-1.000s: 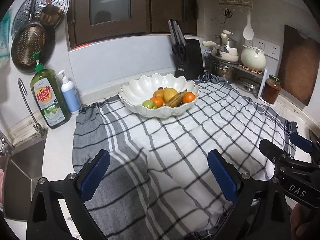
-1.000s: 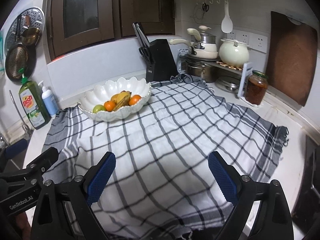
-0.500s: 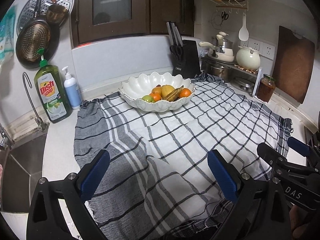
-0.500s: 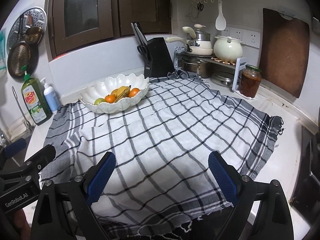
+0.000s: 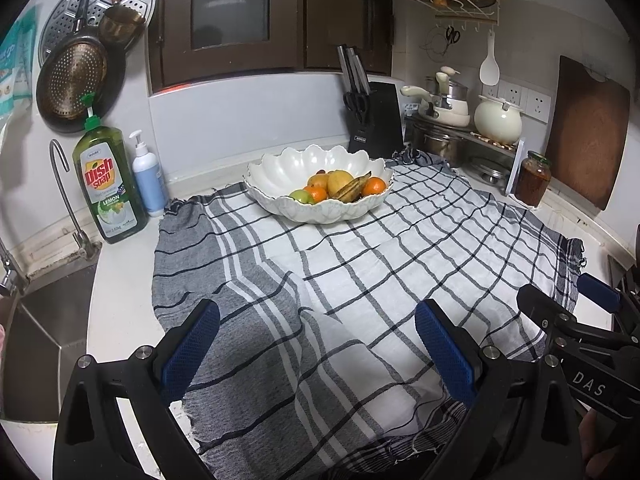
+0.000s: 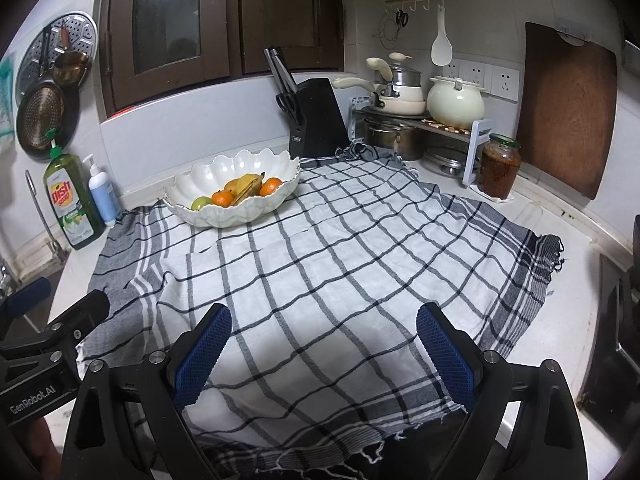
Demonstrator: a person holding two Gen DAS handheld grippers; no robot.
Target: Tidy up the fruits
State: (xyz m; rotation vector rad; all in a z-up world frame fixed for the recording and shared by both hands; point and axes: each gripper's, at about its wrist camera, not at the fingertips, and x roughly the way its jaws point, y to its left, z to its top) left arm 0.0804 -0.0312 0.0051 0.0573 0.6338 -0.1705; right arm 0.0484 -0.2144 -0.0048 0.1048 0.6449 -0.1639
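Observation:
A white scalloped bowl (image 5: 280,176) (image 6: 208,178) stands at the back of a checked cloth (image 5: 360,272) (image 6: 320,260). It holds oranges (image 5: 374,186) (image 6: 222,198), a green apple (image 5: 302,196) (image 6: 201,202), a yellow fruit (image 5: 339,181) and a browned banana (image 5: 352,190) (image 6: 247,188). My left gripper (image 5: 316,346) hangs open over the cloth's near left part, far from the bowl, with nothing between its blue pads. My right gripper (image 6: 322,342) is open too, over the near edge of the cloth.
A dish soap bottle (image 5: 108,184), a pump bottle (image 5: 148,176) and a sink (image 5: 36,340) sit at the left. A knife block (image 5: 374,118), pots on a rack (image 6: 420,120), a jar (image 6: 498,170) and a wooden board (image 6: 566,108) line the back and right.
Both grippers have drawn back and up from the bowl, so the bowl looks smaller and the cloth's near edge shows. Both stayed open and empty.

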